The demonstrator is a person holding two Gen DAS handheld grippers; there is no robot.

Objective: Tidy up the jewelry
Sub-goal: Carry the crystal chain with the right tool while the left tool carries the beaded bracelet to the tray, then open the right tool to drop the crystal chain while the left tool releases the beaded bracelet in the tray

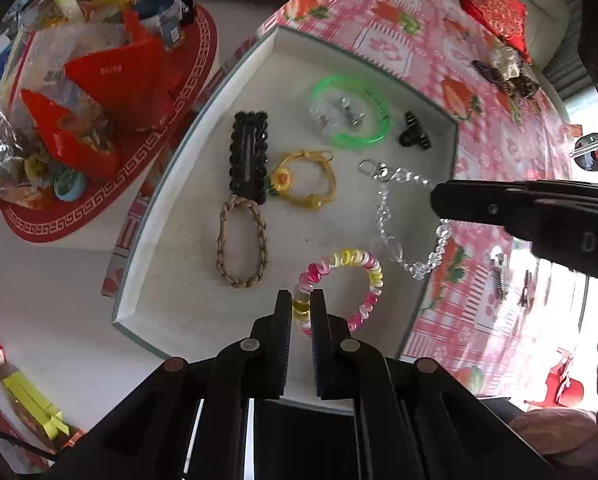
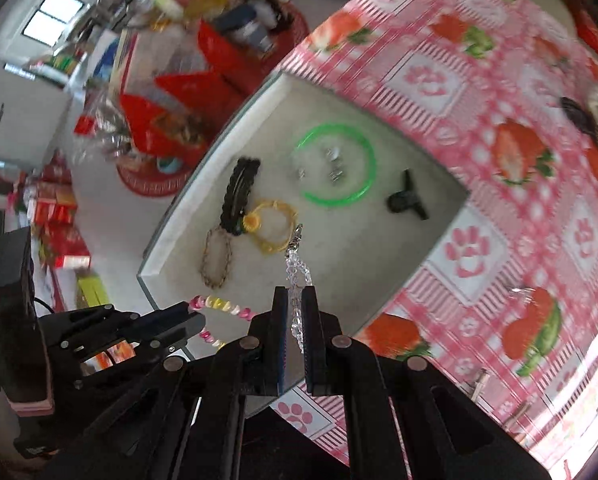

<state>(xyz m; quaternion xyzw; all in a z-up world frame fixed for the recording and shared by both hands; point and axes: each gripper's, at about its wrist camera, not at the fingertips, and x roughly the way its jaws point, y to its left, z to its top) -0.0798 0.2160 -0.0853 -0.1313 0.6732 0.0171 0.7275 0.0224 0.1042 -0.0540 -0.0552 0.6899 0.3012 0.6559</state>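
Note:
A white tray [image 1: 167,240] holds a black hair clip [image 1: 249,156], a braided tan band [image 1: 241,240], a yellow flower band [image 1: 303,178], a green bangle [image 1: 353,112], small metal earrings [image 1: 349,114] and a black claw clip [image 1: 413,134]. My left gripper [image 1: 301,300] is shut on a pink and yellow spiral hair tie [image 1: 347,280] over the tray's near edge. My right gripper [image 2: 295,300] is shut on a clear bead chain [image 2: 297,268] that hangs over the tray [image 2: 171,248]; the chain also shows in the left wrist view [image 1: 387,216].
The tray lies on a pink strawberry tablecloth [image 1: 491,152]. More hair pieces [image 1: 507,72] lie on the cloth at the back right, small clips [image 1: 501,272] at the right. A red mat [image 1: 111,184] with red boxes and wrapped goods stands left of the tray.

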